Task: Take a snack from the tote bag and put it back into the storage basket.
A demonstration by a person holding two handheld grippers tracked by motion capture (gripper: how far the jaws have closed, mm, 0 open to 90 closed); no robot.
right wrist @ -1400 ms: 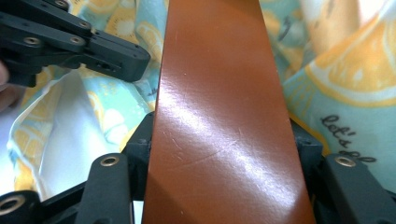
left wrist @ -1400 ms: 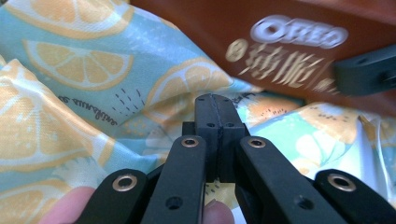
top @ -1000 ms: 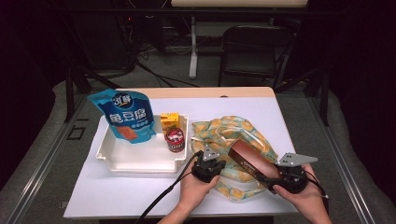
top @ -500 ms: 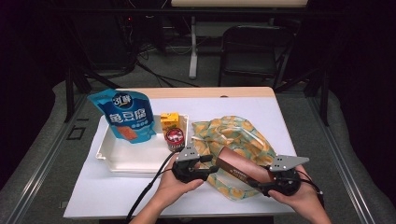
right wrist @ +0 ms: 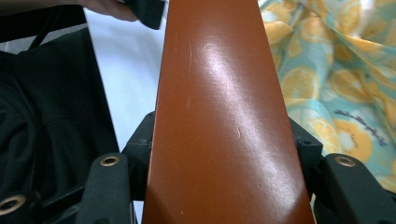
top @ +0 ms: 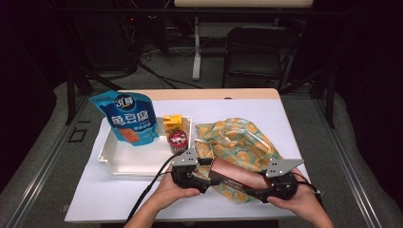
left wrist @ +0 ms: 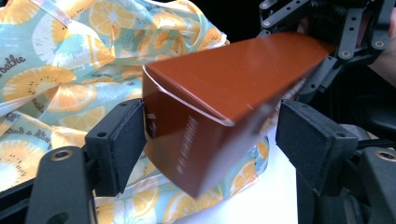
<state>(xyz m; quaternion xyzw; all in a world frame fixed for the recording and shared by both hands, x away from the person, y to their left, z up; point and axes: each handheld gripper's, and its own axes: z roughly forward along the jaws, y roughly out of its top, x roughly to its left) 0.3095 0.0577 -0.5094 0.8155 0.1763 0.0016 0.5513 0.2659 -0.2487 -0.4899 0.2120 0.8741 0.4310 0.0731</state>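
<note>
Right gripper [top: 266,189] is clamped on one end of the long brown box [top: 235,175], just above the orange-print bag [top: 240,137] on the desk [top: 114,199]. Left gripper [left wrist: 212,140] has just been opening; its jaws stand apart around the box's other end, the left pad near it, the right pad clear of it.

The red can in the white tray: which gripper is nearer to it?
Left. The left gripper sits just in front of the red can, by the tray's near rim; the right gripper holds the brown box farther right, over the bag.
</note>
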